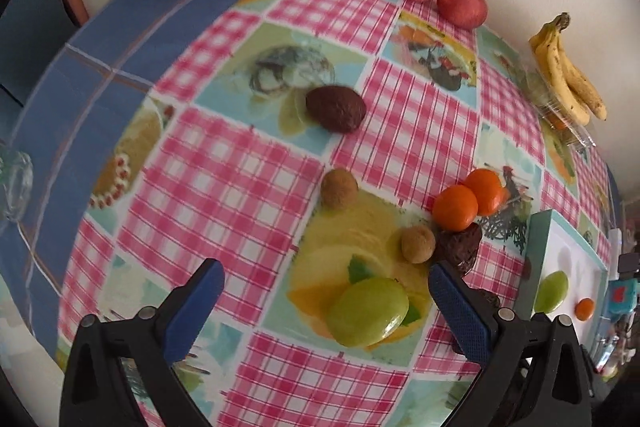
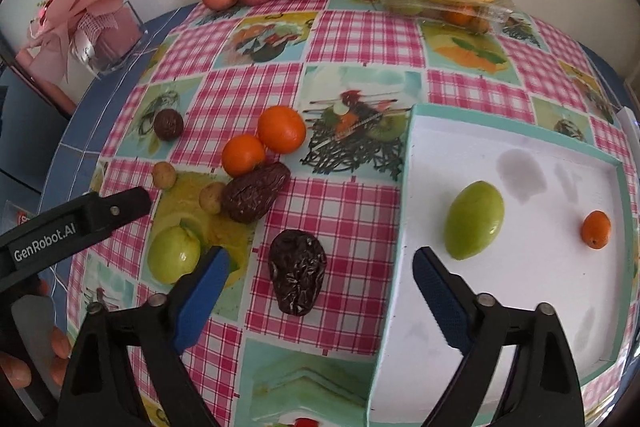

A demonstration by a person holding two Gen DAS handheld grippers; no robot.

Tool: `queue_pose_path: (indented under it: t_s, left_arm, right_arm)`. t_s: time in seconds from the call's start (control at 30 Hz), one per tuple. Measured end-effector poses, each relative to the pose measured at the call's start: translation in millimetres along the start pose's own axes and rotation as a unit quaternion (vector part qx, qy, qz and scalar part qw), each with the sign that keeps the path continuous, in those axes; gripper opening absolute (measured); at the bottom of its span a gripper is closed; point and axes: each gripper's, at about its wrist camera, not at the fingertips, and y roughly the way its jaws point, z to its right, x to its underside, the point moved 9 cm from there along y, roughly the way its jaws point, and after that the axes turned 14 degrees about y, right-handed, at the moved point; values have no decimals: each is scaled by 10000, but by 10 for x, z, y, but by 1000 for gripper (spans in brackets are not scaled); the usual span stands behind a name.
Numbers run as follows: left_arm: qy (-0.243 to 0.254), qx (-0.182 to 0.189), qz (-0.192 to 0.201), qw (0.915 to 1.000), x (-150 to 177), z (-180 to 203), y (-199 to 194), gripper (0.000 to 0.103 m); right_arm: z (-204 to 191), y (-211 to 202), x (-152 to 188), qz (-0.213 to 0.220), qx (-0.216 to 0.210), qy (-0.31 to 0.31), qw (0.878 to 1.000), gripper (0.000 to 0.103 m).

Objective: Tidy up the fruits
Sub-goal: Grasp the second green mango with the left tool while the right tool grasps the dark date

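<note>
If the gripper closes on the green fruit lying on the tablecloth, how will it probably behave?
The green fruit looks smooth and glossy, so it may slip between the pads. Its rounded shape suggests it could roll on the flat tablecloth if nudged. It seems firm, not floppy.

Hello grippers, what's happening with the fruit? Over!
Left gripper open over green fruit. Right gripper open over date. Tray holds two fruits. Nothing blocking.

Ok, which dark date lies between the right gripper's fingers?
The lone wrinkled date by the tray's edge; the other date lies farther off, touching an orange.
</note>
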Motion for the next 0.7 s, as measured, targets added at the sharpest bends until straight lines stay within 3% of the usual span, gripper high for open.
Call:
queue_pose_path:
  t_s: [0.27, 0.4, 0.47, 0.6, 0.7]
  left_arm:
    - [-227, 457, -322, 9982, 125, 107, 152, 96]
    - [-166, 480, -366, 9980, 154, 156, 142, 84]
    - [-166, 521, -391, 9977, 159, 172, 140, 83]
    - [-137, 518, -461, 9975, 193, 176, 152, 82]
    - [-125, 576, -533, 9968, 220, 209, 186, 73]
  right_arm:
    - [-42, 75, 80, -92, 19, -148, 9998, 73]
    - [-97, 105, 122, -140, 29, -270, 9995, 72]
    - [-101, 124, 136, -164, 43, -313, 9994, 66]
    - [-84, 213, 172, -278, 51, -333, 9990, 64]
    - [-66, 277, 196, -345, 85, -330, 9988, 60]
